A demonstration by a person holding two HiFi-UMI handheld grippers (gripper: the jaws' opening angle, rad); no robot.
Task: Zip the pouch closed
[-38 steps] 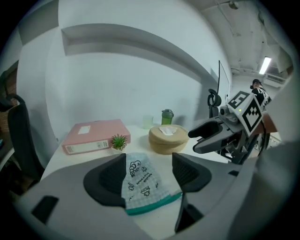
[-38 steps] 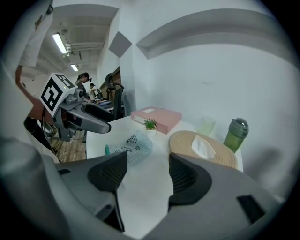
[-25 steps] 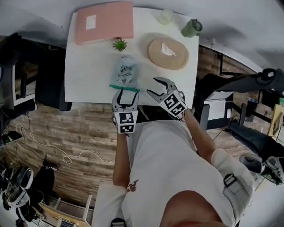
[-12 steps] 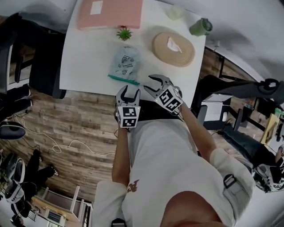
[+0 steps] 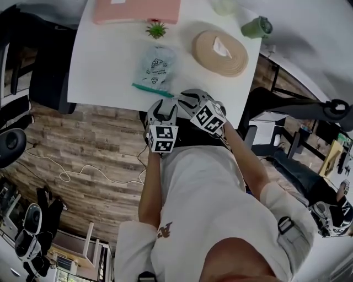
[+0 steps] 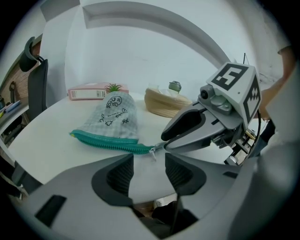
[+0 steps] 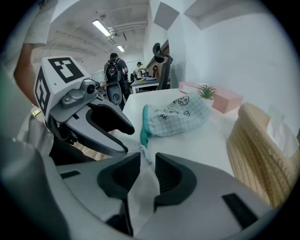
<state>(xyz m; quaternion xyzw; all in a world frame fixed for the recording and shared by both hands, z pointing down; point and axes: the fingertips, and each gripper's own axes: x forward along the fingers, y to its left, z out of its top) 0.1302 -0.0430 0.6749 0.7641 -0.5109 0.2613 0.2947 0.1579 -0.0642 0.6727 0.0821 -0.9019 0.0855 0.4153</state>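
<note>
A pale checked pouch (image 5: 155,64) lies on the white table (image 5: 99,66), its teal zipper (image 5: 151,90) along the near side. In the left gripper view the zipper (image 6: 110,142) ends in a small metal pull (image 6: 152,151) at the table's front edge. My left gripper (image 5: 162,104) hovers just short of that pull, its jaws closing, pads touching nothing. My right gripper (image 5: 184,100) sits close beside it. In the right gripper view the pull (image 7: 144,151) lies at the mouth of its closing jaws (image 7: 143,171), not pressed by the pads.
Behind the pouch are a small potted plant (image 5: 156,28), a pink box (image 5: 138,10), a round woven holder (image 5: 220,52) and a green cup (image 5: 256,26). A black chair (image 6: 35,79) stands at the table's left. People stand far off (image 7: 115,70).
Both grippers have sunk toward the table's front edge and drawn together at the zipper's end. Both pairs of jaws have narrowed, the right more.
</note>
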